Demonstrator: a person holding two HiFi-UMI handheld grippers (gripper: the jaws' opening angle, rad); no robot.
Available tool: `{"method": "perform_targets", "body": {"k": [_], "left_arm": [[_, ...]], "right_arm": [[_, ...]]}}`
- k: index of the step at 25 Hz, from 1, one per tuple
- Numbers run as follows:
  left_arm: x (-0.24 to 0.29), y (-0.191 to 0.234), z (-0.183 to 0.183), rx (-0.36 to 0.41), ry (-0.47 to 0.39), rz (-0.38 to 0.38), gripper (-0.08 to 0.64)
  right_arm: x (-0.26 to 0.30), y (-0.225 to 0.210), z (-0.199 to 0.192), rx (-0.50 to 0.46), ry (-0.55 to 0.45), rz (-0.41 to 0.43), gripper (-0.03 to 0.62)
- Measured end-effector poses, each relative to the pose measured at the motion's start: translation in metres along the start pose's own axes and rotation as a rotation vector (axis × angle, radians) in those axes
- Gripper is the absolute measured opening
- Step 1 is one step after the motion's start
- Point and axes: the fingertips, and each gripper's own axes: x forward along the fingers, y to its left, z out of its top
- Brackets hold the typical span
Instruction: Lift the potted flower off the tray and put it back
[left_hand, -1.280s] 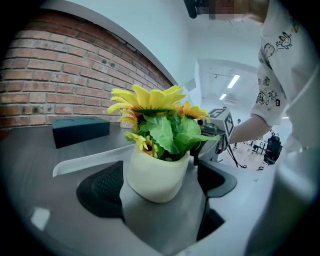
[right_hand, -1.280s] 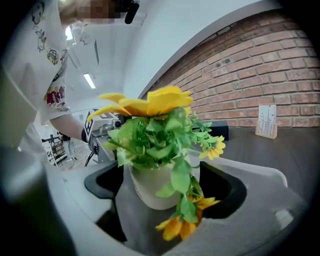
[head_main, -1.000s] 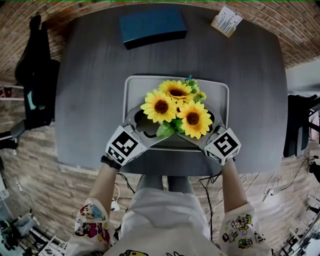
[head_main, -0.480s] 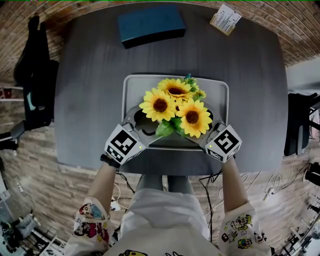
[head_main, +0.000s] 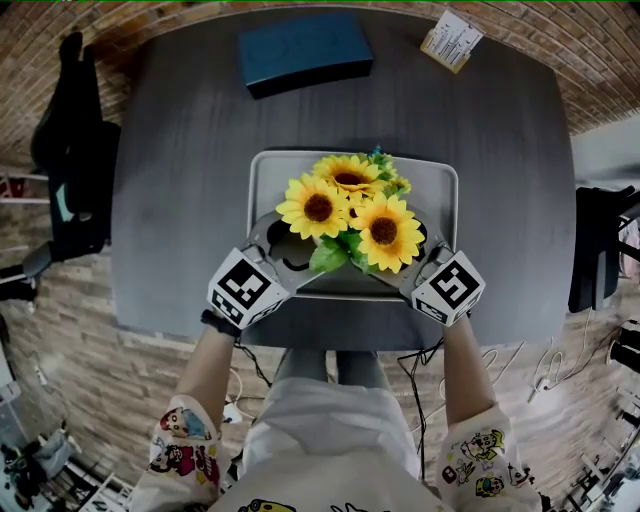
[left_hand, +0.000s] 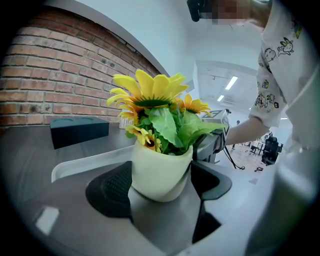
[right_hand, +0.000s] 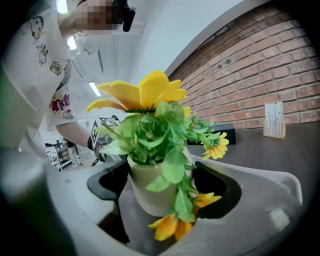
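Note:
A cream pot (left_hand: 157, 172) of yellow sunflowers (head_main: 350, 210) stands on the grey tray (head_main: 440, 180) in the middle of the dark table. In the head view the blooms hide the pot. My left gripper (head_main: 295, 252) comes in from the near left and is shut on the pot, with both black pads (left_hand: 112, 187) against its sides. My right gripper (head_main: 405, 255) comes in from the near right, and the pot (right_hand: 150, 192) sits between its closing jaws. Leaves and a drooping bloom fill the gap at its right pad (right_hand: 220, 187), so no firm press shows there.
A dark blue box (head_main: 305, 50) lies at the table's far edge, and a small printed card (head_main: 452, 42) stands at the far right corner. Black chairs stand beside the table, one on the left (head_main: 70, 150) and one on the right (head_main: 597, 250). A brick wall runs behind the table.
Both grippers' jaws have drawn in a little around the pot. The sunflowers have shifted very slightly. Neither hand has moved from its place.

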Motion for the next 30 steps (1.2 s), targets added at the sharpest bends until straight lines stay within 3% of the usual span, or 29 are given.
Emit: {"method": "perform_targets", "body": {"k": [9,22,30], "left_arm": [[-0.016,-0.01,0.034,-0.01,-0.049,-0.007,0.385],[-0.052,-0.024,0.11,0.087,-0.11,0.024,0.388],[-0.082,-0.067,0.15,0.101,-0.097,0.057,0.388]], "right_arm": [[-0.012,0.012,0.039,-0.053,-0.037,-0.013,0.419],[-0.034,0.034,0.119,-0.144,-0.129,-0.037,0.419],[-0.067,0.072,0.162,-0.171,-0.158,-0.015,0.419]]}}
